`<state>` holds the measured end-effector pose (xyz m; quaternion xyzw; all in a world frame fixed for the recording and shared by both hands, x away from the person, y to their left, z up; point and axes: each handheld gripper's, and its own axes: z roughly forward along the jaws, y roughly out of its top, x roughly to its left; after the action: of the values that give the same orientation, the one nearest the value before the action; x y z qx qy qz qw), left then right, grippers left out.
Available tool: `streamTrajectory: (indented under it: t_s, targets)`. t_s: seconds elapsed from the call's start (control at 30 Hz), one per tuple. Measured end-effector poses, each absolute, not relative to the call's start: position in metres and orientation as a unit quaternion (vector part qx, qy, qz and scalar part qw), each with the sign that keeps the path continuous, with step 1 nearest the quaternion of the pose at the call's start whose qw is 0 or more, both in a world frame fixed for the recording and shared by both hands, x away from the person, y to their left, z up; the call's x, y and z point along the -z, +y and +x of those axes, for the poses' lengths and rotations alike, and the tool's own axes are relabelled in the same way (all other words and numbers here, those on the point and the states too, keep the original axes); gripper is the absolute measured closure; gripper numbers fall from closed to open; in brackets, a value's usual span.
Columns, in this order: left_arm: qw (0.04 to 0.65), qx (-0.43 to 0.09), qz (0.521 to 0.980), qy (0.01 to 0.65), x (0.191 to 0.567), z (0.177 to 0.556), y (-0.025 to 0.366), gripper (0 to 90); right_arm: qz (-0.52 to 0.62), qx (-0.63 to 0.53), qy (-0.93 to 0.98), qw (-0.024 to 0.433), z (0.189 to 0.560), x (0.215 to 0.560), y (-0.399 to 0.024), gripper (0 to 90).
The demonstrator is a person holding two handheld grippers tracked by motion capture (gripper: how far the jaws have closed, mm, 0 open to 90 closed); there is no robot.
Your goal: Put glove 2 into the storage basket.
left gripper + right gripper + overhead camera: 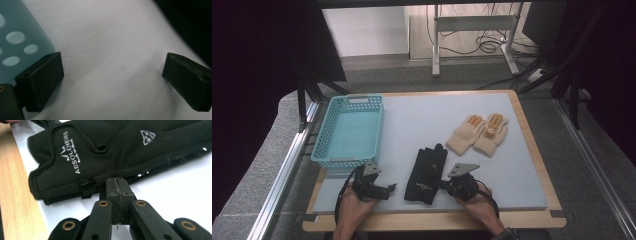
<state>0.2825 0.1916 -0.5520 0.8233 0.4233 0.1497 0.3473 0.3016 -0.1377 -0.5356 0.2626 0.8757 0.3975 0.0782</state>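
Observation:
A black glove (427, 172) with white lettering (100, 152) lies flat on the white mat (422, 120), near the front edge. My right gripper (443, 184) is at its right side. In the right gripper view its jaws (116, 181) are pressed together with their tips at the glove's edge, pinching the hem. My left gripper (384, 190) rests left of the glove, jaws spread wide (112, 82) over bare mat with nothing between them. A pair of beige gloves (478, 134) with orange fingertips lies further back on the right.
A light blue perforated basket (349, 100) stands at the table's left, and its corner (22, 37) shows beside my left jaw. The wooden table edge (15, 195) runs close to the glove's cuff. Chair legs and cables are on the floor beyond the table.

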Motion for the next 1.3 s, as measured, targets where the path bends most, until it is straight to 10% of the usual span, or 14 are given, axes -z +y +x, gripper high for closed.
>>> streamTrajectory:
  t_s: [0.5,1.3]
  targets:
    - [0.356,-0.147,0.828,0.408,0.553,0.282,0.198,7.8,0.252,-0.392,0.880,0.096,0.304,0.537,-0.099,85.5]
    - [0.356,-0.146,0.827,0.410,0.553,0.282,0.198,7.9,0.315,-0.403,0.847,0.146,0.310,0.510,-0.183,45.7]
